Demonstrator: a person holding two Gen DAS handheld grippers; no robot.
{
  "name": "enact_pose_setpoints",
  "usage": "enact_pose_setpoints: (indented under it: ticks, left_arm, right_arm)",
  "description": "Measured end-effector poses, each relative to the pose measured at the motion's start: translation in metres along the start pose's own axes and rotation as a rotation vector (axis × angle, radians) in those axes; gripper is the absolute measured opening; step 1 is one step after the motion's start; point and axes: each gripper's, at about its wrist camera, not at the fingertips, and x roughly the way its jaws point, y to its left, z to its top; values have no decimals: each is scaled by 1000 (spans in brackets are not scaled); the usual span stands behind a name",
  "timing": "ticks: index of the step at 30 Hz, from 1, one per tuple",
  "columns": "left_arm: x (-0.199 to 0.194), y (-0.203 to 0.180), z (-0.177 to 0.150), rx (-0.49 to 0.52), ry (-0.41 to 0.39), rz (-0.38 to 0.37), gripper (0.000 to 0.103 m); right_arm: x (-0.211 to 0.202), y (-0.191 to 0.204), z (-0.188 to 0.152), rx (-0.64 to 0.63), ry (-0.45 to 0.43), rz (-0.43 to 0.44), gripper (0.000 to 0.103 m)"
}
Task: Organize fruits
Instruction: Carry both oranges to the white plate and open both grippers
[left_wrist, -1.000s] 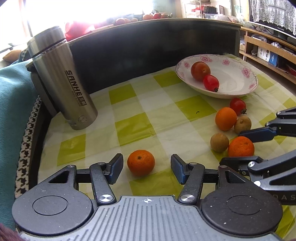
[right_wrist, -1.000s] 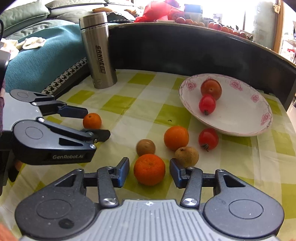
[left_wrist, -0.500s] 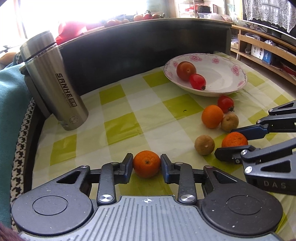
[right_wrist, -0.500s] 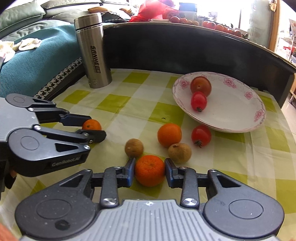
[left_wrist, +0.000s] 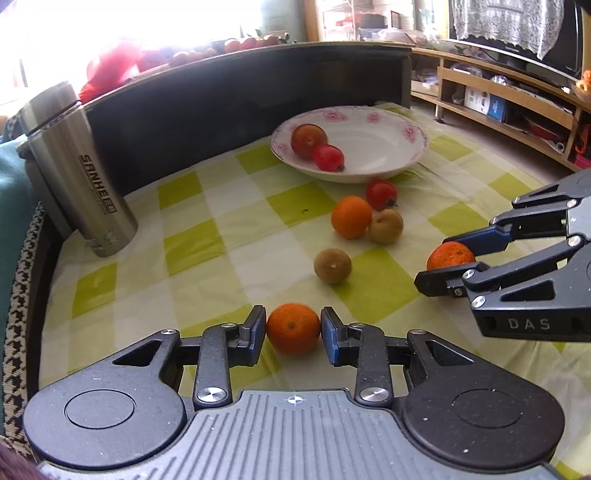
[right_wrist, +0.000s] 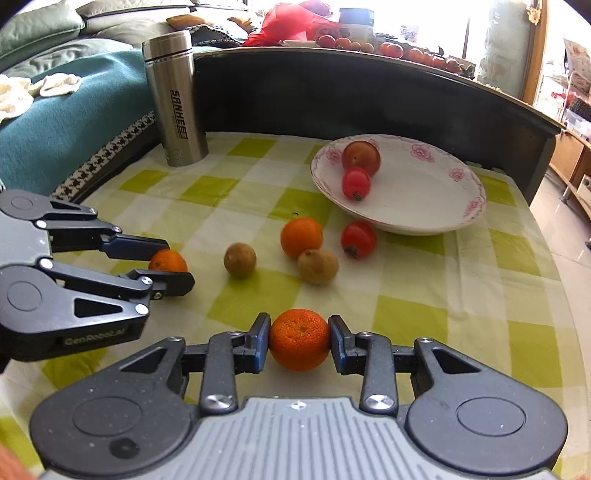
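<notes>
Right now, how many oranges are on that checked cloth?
3. One is in the left tool, orange; one in the right tool, orange; a loose orange sits near the plate. None seems hidden.

Right gripper (right_wrist: 299, 343) pinches a mandarin (right_wrist: 299, 345); left gripper (right_wrist: 173, 264) clamps another (right_wrist: 168, 261) near the tablecloth's (right_wrist: 461, 295) left edge.

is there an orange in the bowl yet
No, the bowl holds only two red fruits, and the oranges are outside it: one on the cloth, one in each gripper.
</notes>
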Motion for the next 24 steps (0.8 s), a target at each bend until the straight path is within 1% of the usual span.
enact_pose_setpoints:
  ticks: [3, 4, 5, 7, 9, 12, 16, 18, 20, 23, 24]
  left_arm:
    - [2, -4, -3, 15, 6, 7, 45]
    - [1, -5, -4, 24, 5, 12, 47]
    - [1, -5, -4, 29, 3, 15, 51]
    - [1, -5, -4, 24, -4, 12, 55]
    - [2, -6, -4, 23, -5, 2, 55]
    - [4, -8, -3, 31, -11, -2, 56]
    - [5, -8, -2, 24, -12, -1, 56]
    - [4, -9, -2, 24, -10, -4, 53]
    - [4, -11, -2, 32, -9, -6, 47]
    - [3, -16, -1, 49, -4, -6, 40]
    - [3, -16, 0, 52, -1, -7, 40]
  right_arm:
    - [0, -3, -4, -1, 1, 10, 40]
    - [0, -3, -4, -6, -1, 12, 40]
    - [0, -3, -5, -17, -6, 12, 40]
    - [-1, -3, -7, -17, -17, 11, 41]
    - [1, -4, -8, -11, -13, 19, 41]
    - [2, -3, -8, -17, -20, 12, 42]
    - [3, -1, -4, -9, -6, 1, 42]
    - [4, 1, -3, -16, 3, -10, 41]
    - [4, 4, -3, -22, 9, -23, 40]
    - [4, 5, -3, -25, 19, -34, 40]
    - [3, 5, -2, -24, 19, -38, 40]
